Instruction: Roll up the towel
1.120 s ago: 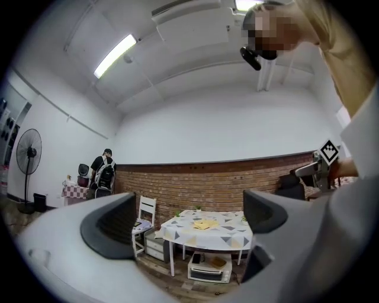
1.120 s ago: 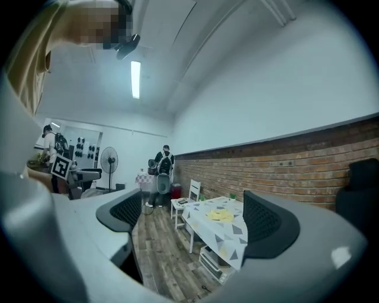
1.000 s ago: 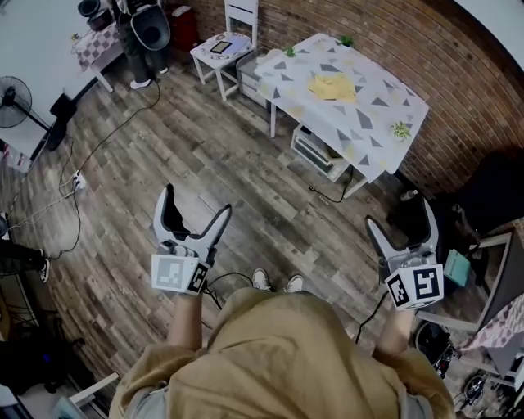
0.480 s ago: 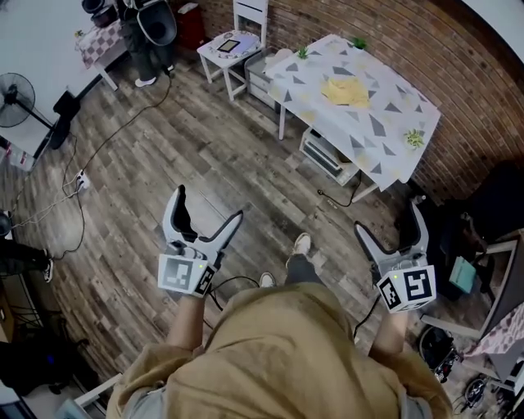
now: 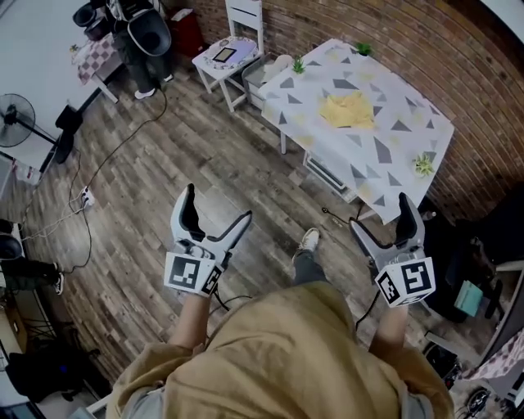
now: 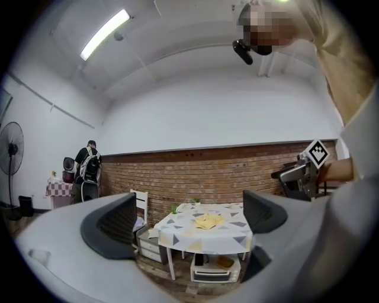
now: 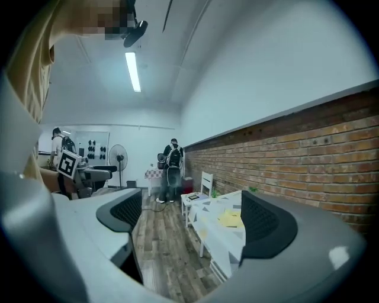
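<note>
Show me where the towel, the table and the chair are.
towel [image 5: 350, 110], head view, its middle.
table [image 5: 395, 141], head view, bare top right of the towel.
chair [image 5: 236, 47], head view, its seat.

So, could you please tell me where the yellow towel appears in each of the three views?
Head view: the yellow towel lies on the patterned table, upper right.
Left gripper view: the towel shows small, low centre, framed by the open jaws.
Right gripper view: the towel sits right of centre, beside the right-hand jaw.
Shared landmark: the white chair at the table's end.
</note>
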{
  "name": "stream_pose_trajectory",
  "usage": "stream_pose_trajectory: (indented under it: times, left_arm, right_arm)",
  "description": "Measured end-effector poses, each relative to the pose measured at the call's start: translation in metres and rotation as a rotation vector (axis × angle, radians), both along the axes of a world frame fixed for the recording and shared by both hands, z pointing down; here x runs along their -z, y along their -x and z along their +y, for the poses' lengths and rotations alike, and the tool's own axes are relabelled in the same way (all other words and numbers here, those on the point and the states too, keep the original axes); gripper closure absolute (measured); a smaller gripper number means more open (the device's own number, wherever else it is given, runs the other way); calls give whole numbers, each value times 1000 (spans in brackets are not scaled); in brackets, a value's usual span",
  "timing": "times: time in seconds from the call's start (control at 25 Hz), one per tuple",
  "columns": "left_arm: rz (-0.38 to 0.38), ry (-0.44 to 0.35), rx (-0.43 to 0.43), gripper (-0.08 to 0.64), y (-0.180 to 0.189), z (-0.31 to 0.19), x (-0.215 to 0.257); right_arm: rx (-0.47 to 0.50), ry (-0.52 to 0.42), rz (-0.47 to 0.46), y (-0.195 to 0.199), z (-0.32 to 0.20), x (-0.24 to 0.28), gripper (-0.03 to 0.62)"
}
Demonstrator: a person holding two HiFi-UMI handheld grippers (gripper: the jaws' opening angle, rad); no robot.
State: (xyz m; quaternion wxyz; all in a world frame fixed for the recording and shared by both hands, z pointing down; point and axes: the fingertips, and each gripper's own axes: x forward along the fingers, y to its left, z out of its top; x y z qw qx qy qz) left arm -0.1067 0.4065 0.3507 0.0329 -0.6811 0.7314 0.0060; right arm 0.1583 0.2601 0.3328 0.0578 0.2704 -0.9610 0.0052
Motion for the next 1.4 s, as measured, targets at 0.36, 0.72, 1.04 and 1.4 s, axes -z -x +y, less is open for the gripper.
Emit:
stream_pose_trajectory:
  times: [0.36, 0.72, 1.04, 1.4]
  left_arm:
    - [-78, 47, -27, -29, -4, -184, 29]
    - [-68, 134, 21, -29, 0, -250, 9]
    - [-13, 176, -85, -29, 2, -321, -21]
    - [-5, 214, -411, -29, 15, -432, -34]
  right_arm:
    - [84, 42, 15, 33, -180, -10, 85]
    - [190, 154, 11, 61, -242, -49, 86]
    - [143, 146, 90, 62, -279, -58, 89]
    - [-33, 233, 77, 87, -321, -57, 90]
